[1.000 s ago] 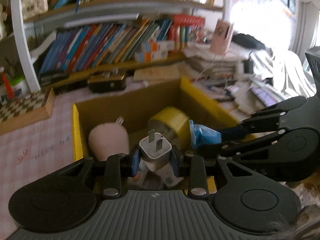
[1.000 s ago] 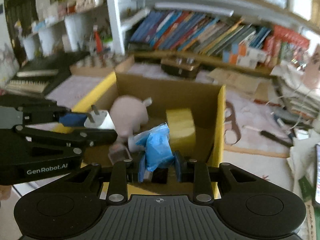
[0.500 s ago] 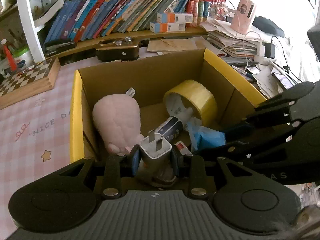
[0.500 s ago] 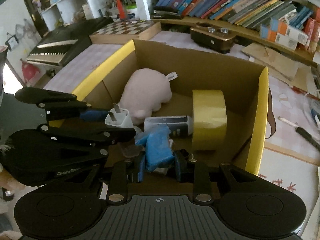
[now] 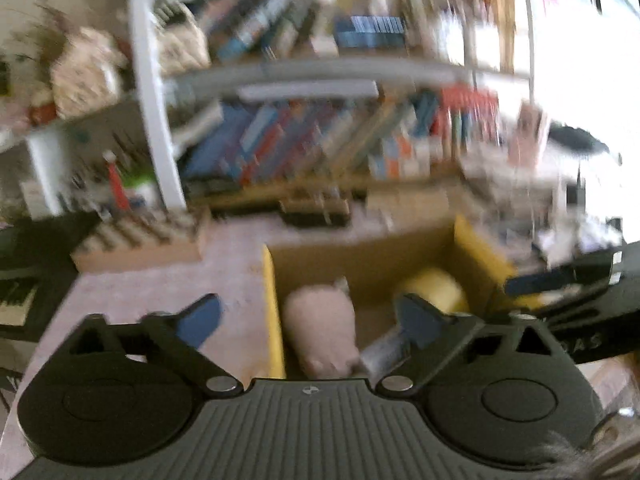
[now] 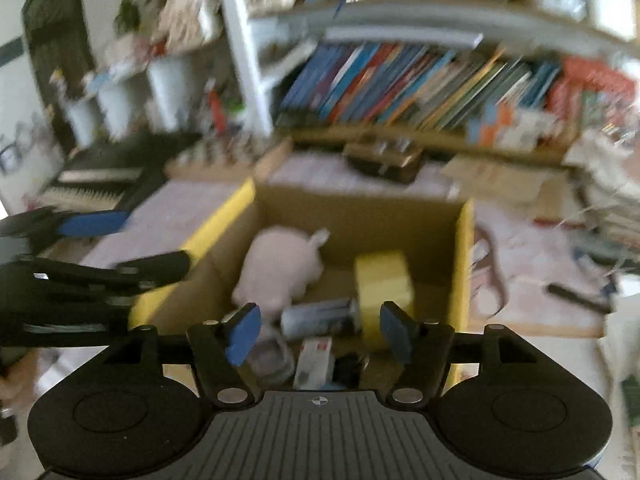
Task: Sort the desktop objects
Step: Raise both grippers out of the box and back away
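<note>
Both my claws are opening now with nothing between the pads: the left gripper (image 5: 308,316) has released the white plug, the right gripper (image 6: 320,332) the blue packet. Both now lie somewhere in the cardboard box (image 6: 466,264), near its front edge, so two objects are sorted.

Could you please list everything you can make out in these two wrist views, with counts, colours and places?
Cardboard box: one, brown with yellow rims, centre of the desk.
Plush toy: one, pink, inside the box, left side.
Tape roll: one, yellow, inside the box, right side.
Small items: several, too blurred to name, box's near end.
Chessboard: one, wooden, behind the box to the left.
Books: many, mixed colours, on the shelf behind.
Keyboard: one, black, far left.
Left claw: black with blue pads, opening, nothing between them.
Right claw: same, opening, empty.
</note>
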